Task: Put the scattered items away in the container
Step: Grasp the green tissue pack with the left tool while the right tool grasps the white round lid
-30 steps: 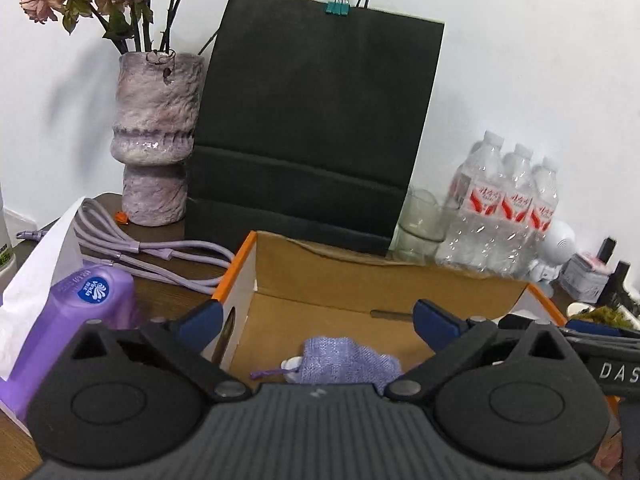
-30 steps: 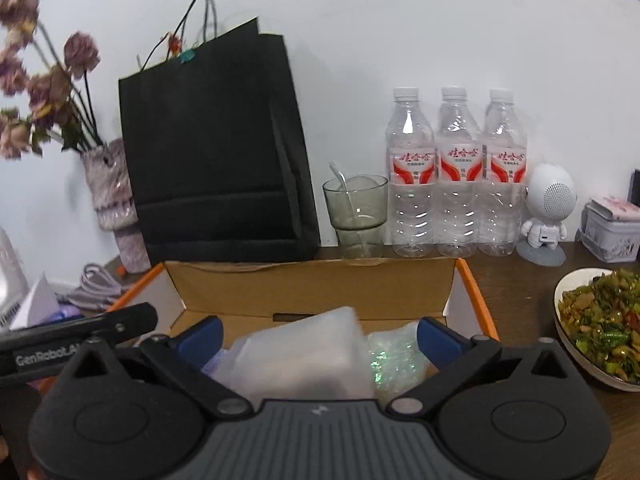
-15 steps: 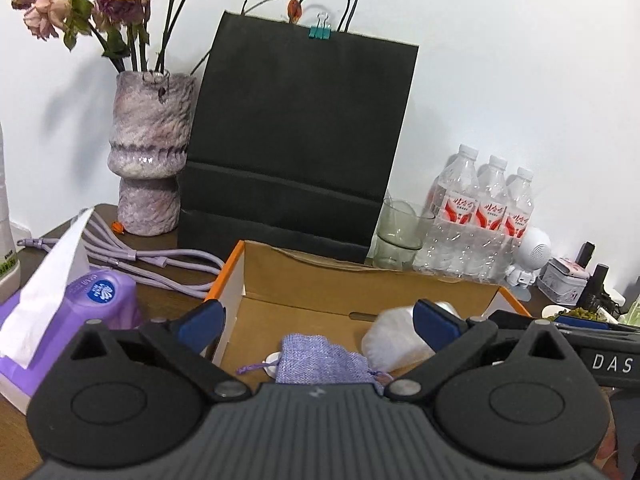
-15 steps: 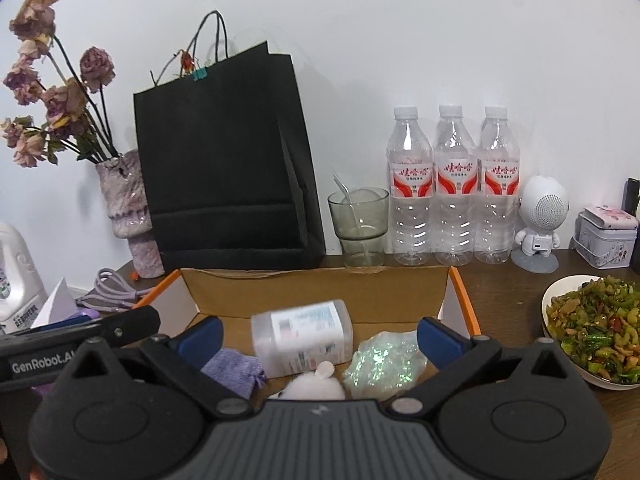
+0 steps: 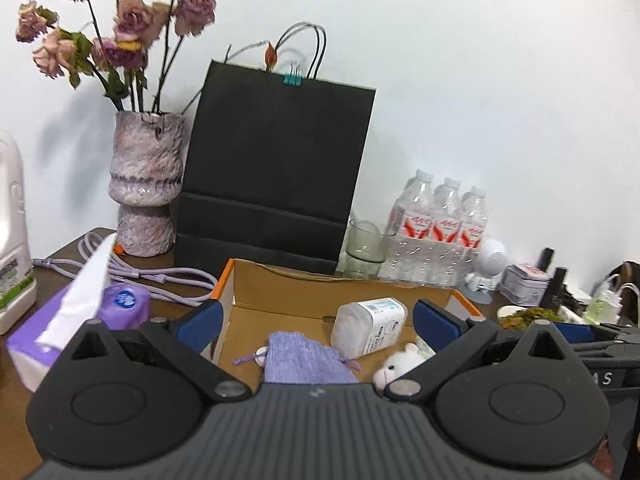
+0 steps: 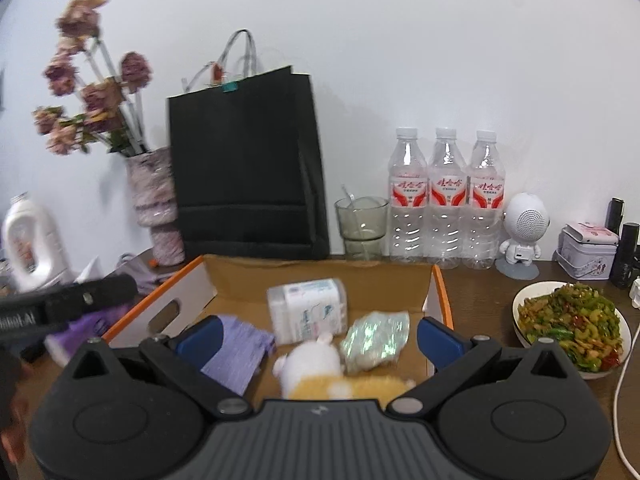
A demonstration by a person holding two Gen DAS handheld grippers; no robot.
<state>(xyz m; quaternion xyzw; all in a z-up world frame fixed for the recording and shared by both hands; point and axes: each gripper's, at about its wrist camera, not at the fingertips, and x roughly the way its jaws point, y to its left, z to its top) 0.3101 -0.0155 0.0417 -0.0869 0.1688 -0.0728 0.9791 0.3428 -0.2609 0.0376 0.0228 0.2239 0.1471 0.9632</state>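
An open cardboard box [image 5: 280, 284] [image 6: 320, 276] with orange edges sits on the dark table. Inside lie a purple cloth pouch [image 5: 304, 360] [image 6: 240, 352], a clear cotton-swab case [image 5: 370, 326] [image 6: 306, 314], a white and yellow plush toy [image 5: 398, 364] [image 6: 316, 368] and a shiny green packet [image 6: 374, 340]. My left gripper [image 5: 316, 322] hovers above the box's near side, open and empty. My right gripper [image 6: 318, 334] is also open, over the box, nothing between its fingers.
Behind the box stand a black paper bag [image 5: 276, 168], a vase of dried roses [image 5: 146, 184], a glass [image 6: 362, 226], three water bottles [image 6: 444, 200] and a white robot figure [image 6: 524, 232]. A purple tissue pack [image 5: 72, 328] lies left; a plate of food [image 6: 572, 328] right.
The swab case left my right gripper and now lies in the box. Both grippers have pulled back and up, so the whole box interior shows.
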